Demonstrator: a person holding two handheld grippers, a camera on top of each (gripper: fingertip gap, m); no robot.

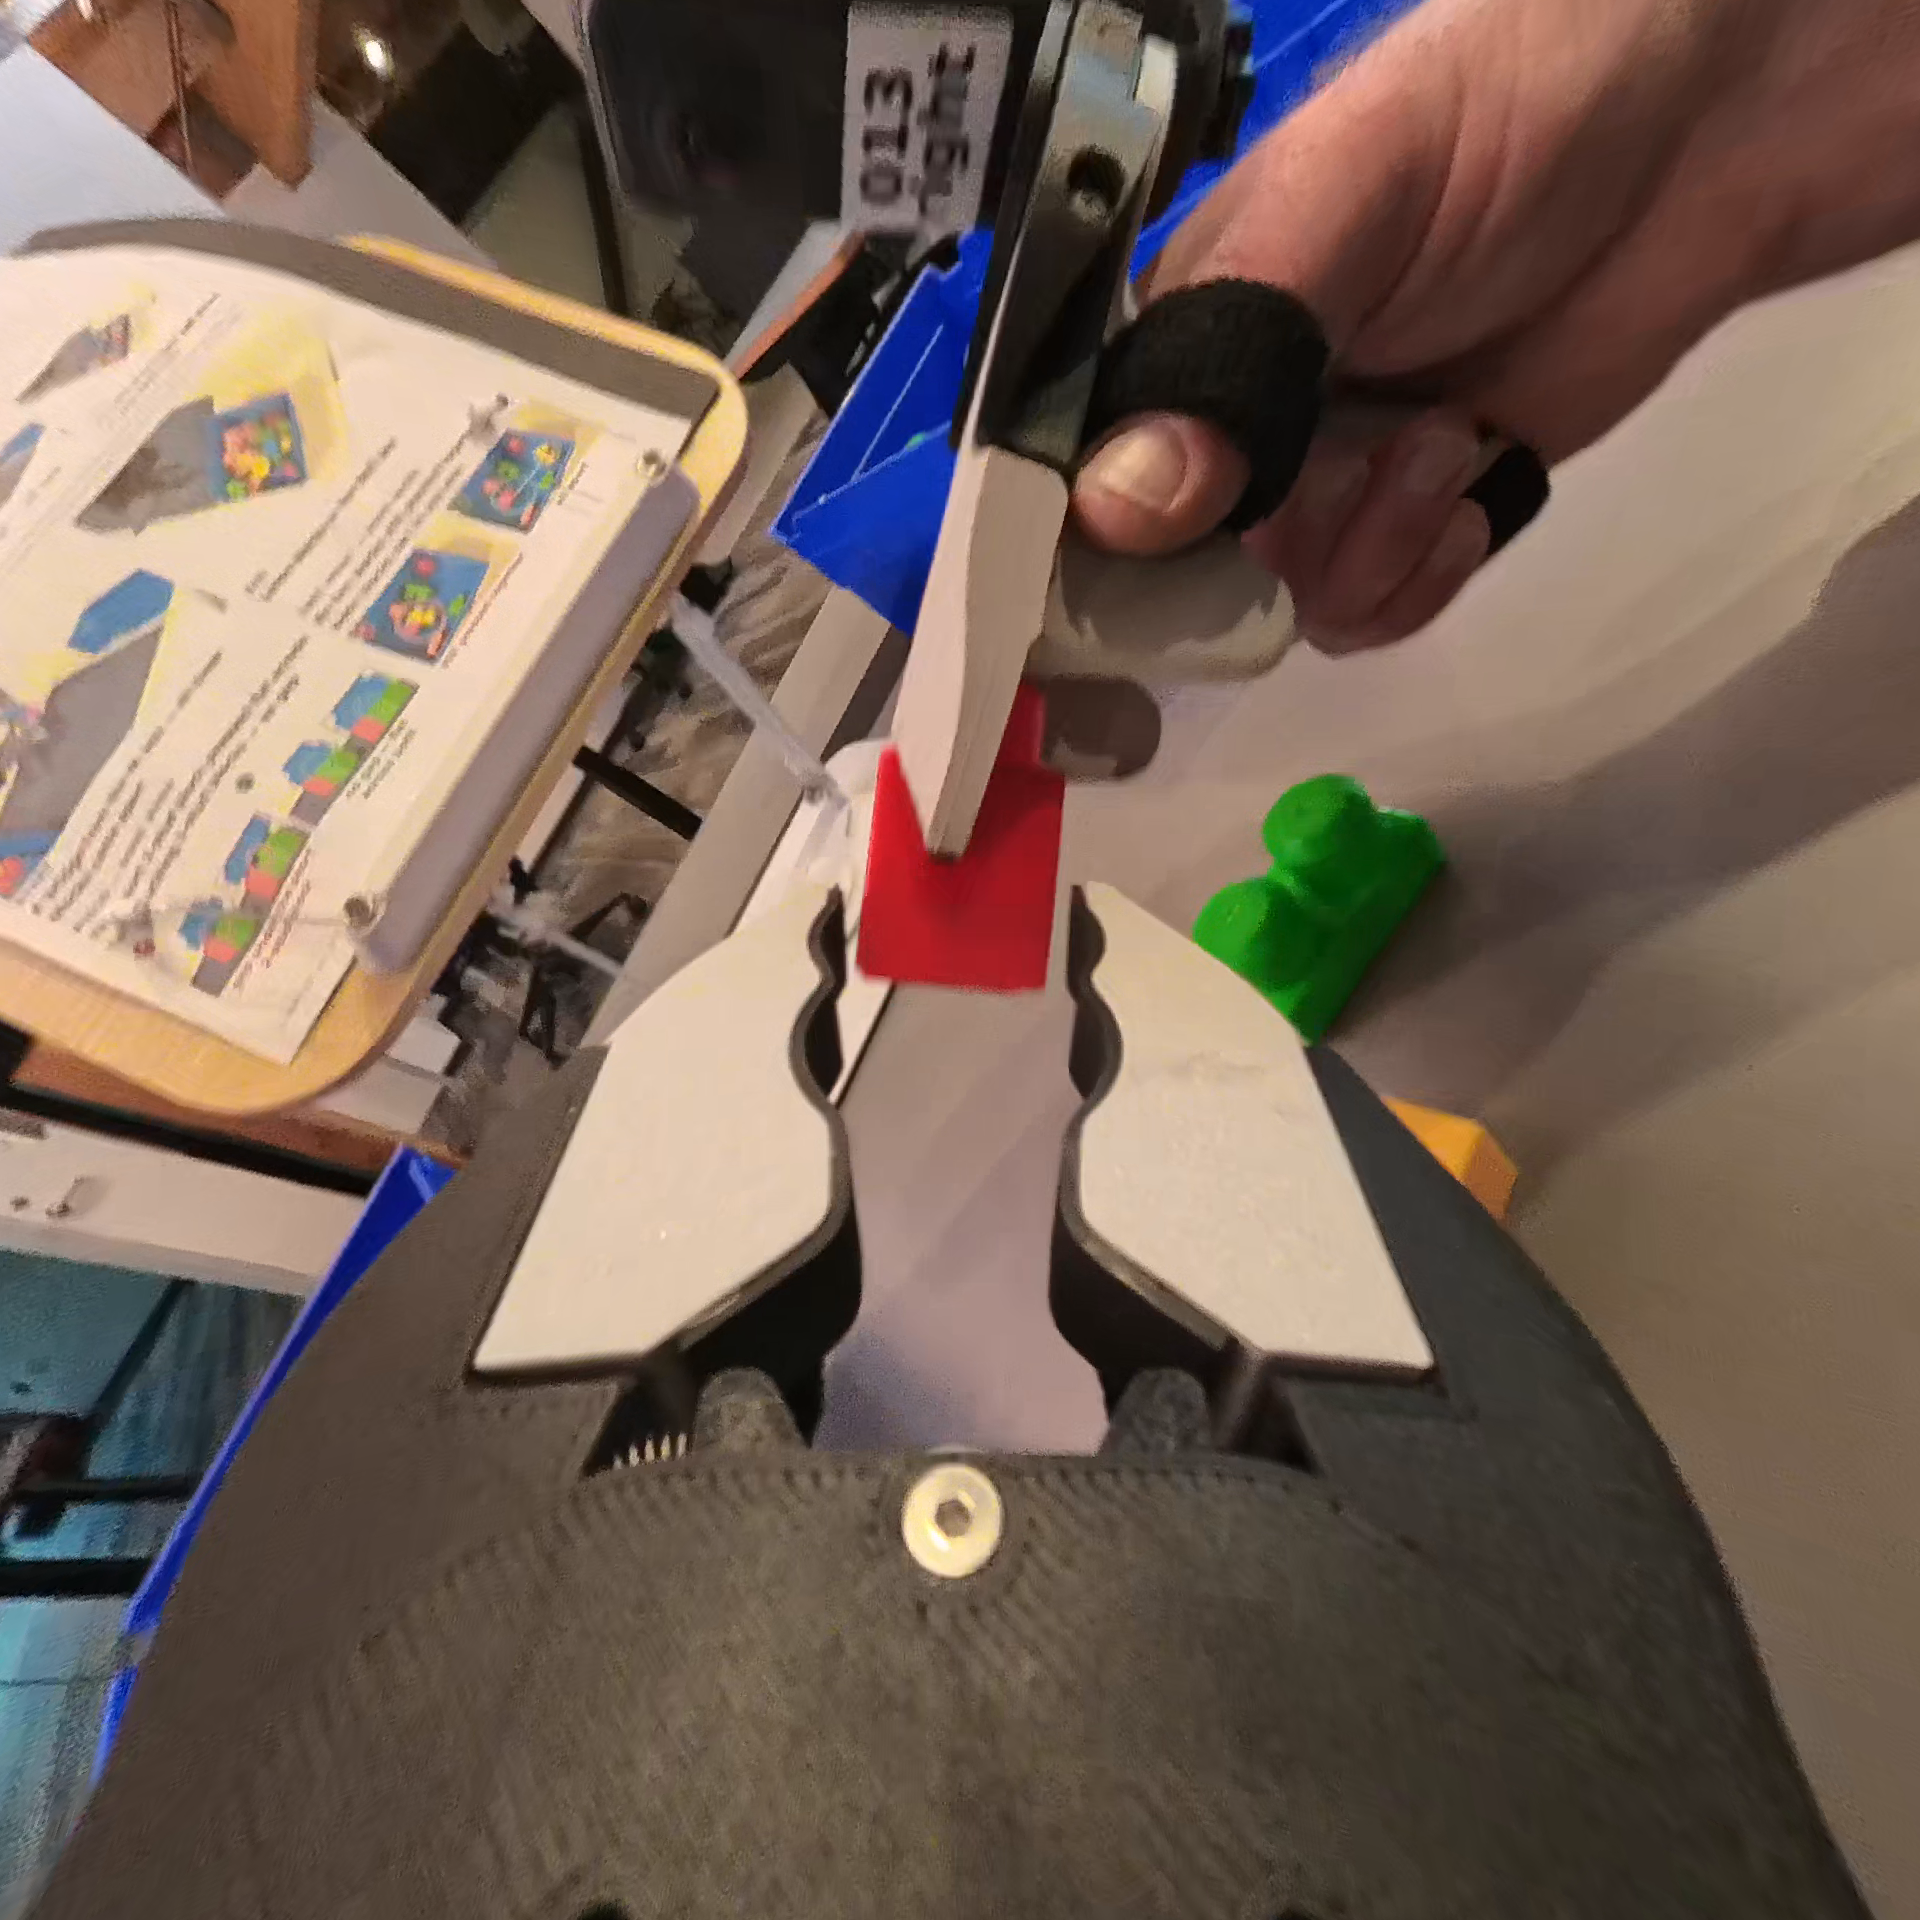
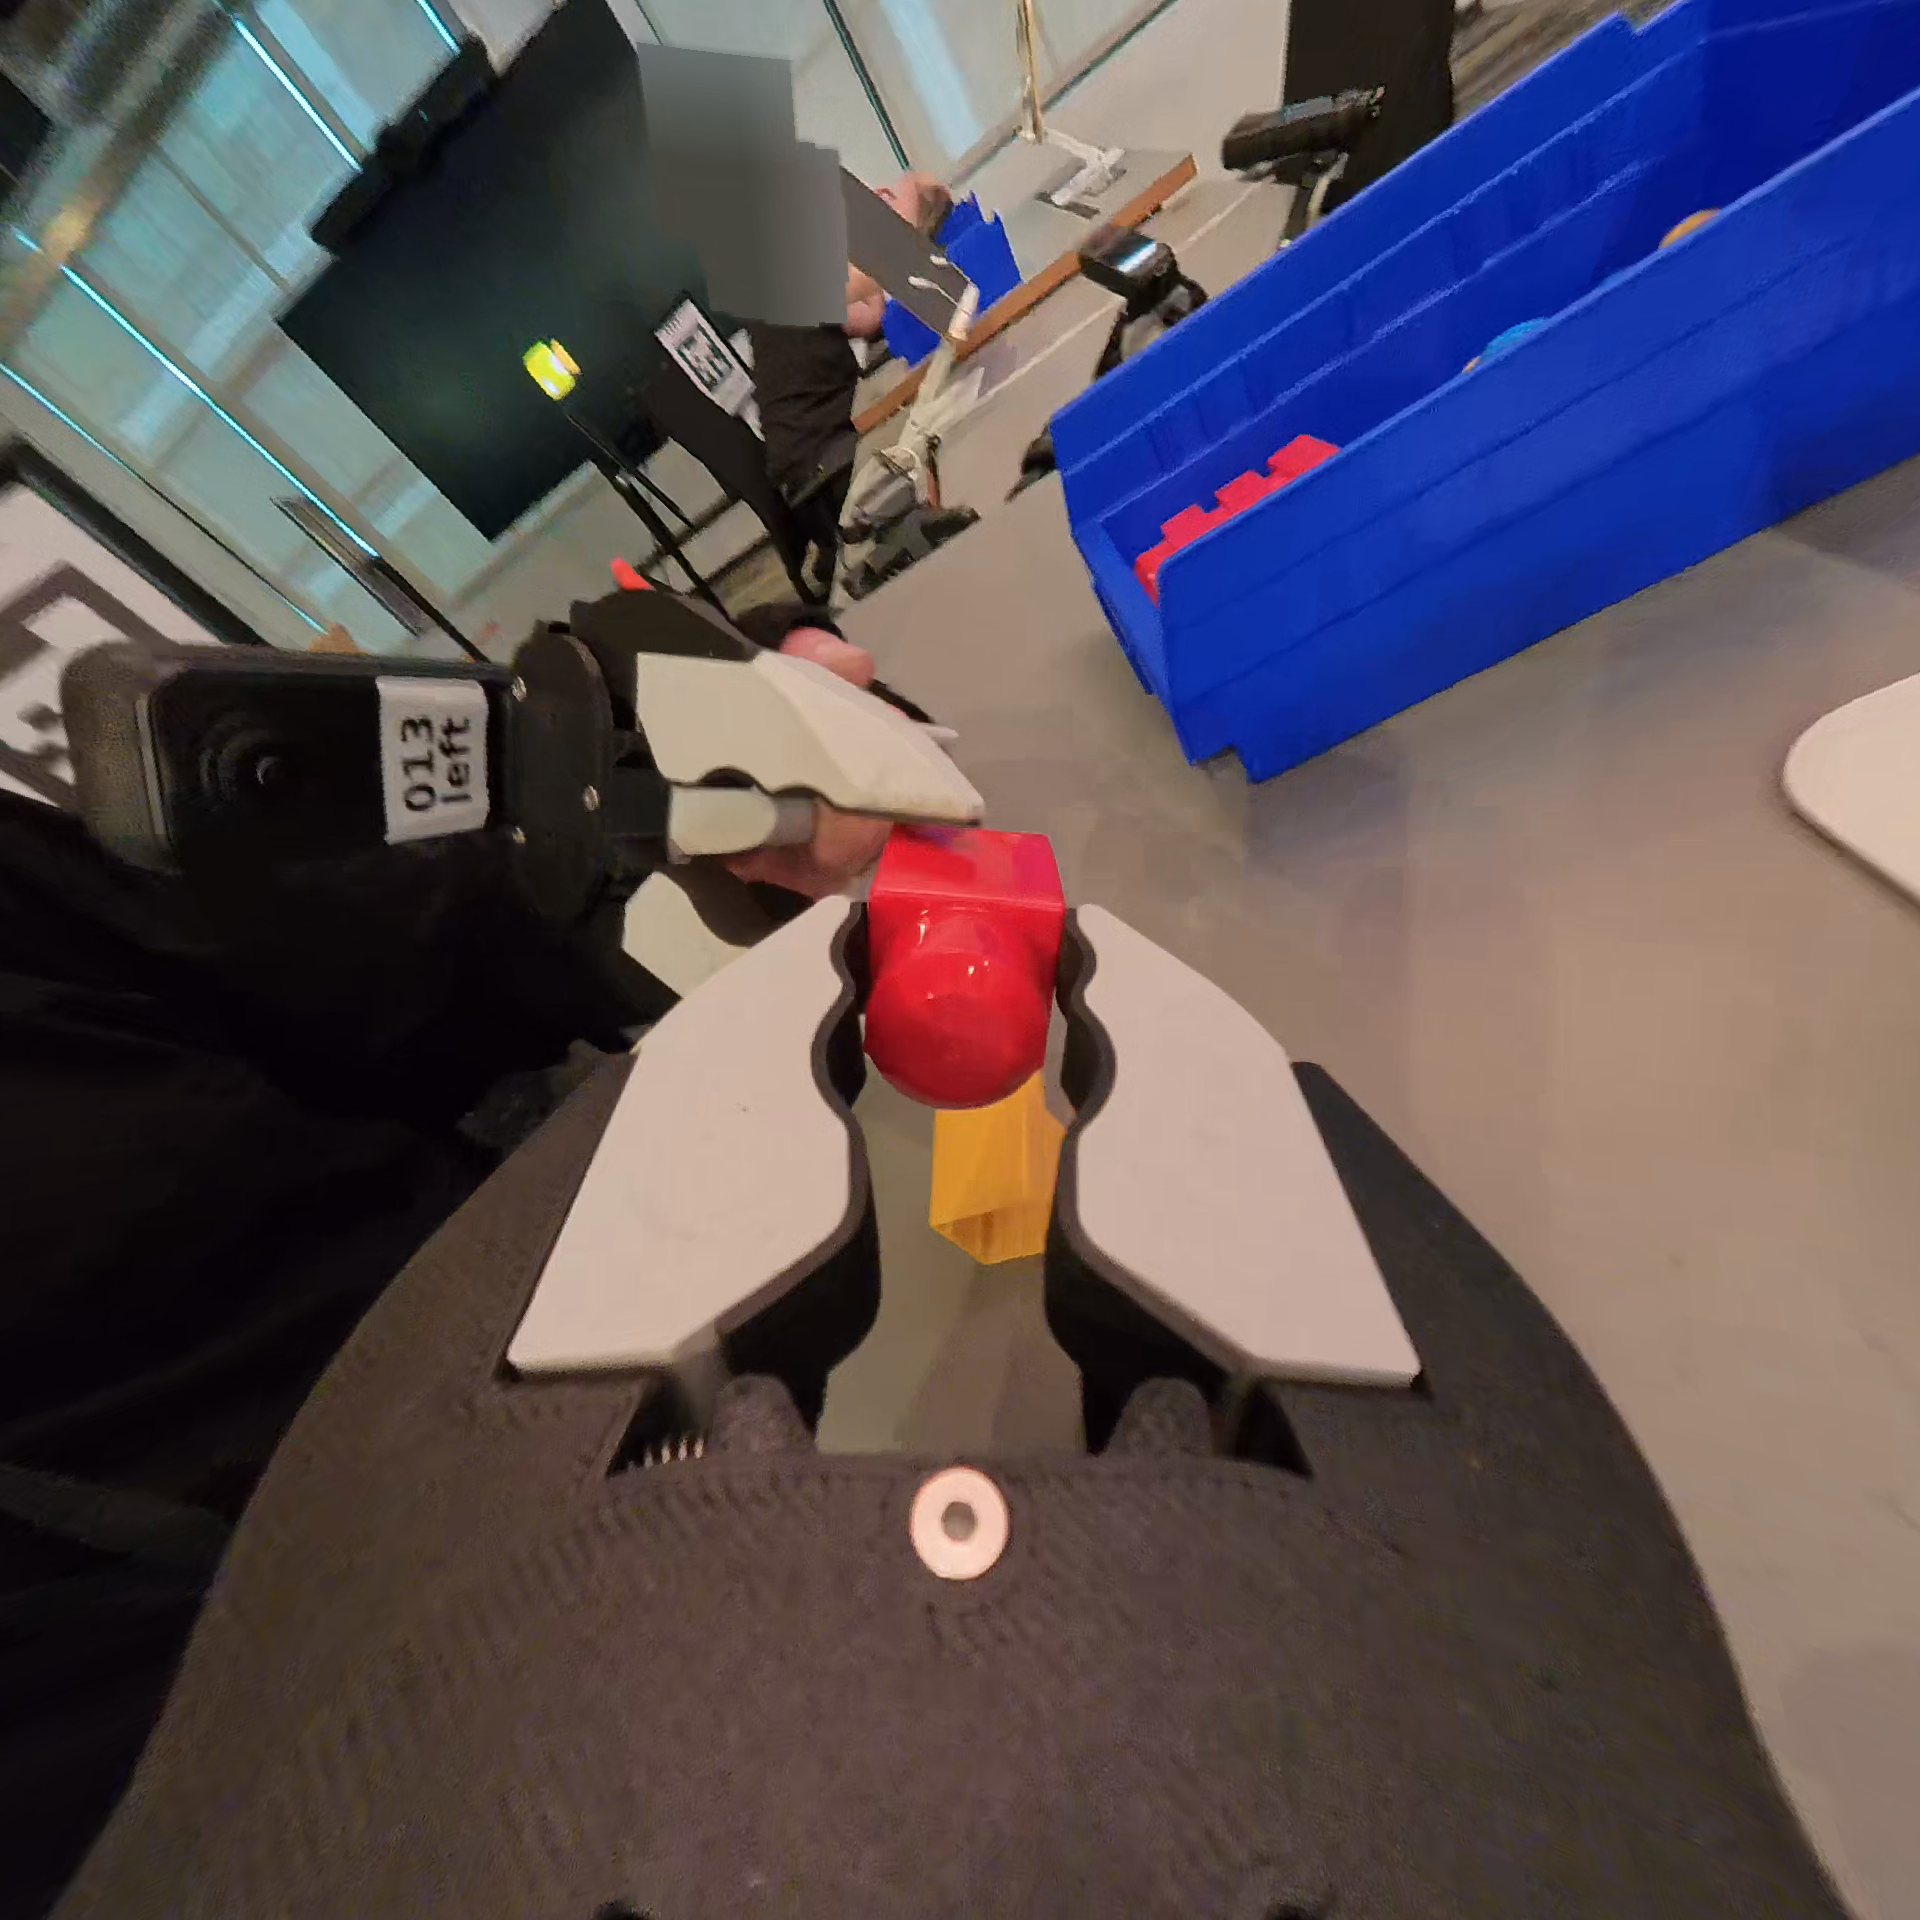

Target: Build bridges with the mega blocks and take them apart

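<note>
**Red block held in the air, second gripper coming in to share it**

Grey worktop (image 2: 1455, 1039), matte and plain, with blue bins (image 2: 1507, 468) along its far edge; one bin holds more red blocks (image 2: 1236, 499). A printed instruction sheet (image 1: 312, 582) sits on a board to the left.

Right gripper (image 2: 961, 966): jaws clamped on the red block (image 2: 966, 935), pads pressing its two flat side walls. The block sits above the worktop, clear of it. Its single round stud points back toward the right wrist camera; the hollow base faces away, toward the left gripper (image 1: 951, 935).

Left gripper: jaws apart, the red block just ahead of the fingertips and about as wide as the gap; no pad presses it. From the right wrist view one fingertip sits at the block's top edge; actual contact cannot be told.

A yellow block (image 2: 992, 1184) lies below the red one, partly hidden. A green block (image 1: 1320, 904) rests on the worktop to the right, two studs up and toward the camera, long axis running away from the camera to the right.

Handling, as a judgement: hollow moulded plastic, light, stiff, not fragile. Glossy walls are likely slippery, so grip the flat parallel sides squarely, not the rounded stud. Red block is near-cubic, its main axis stud-to-base, roughly along the right gripper's fingers.
</note>
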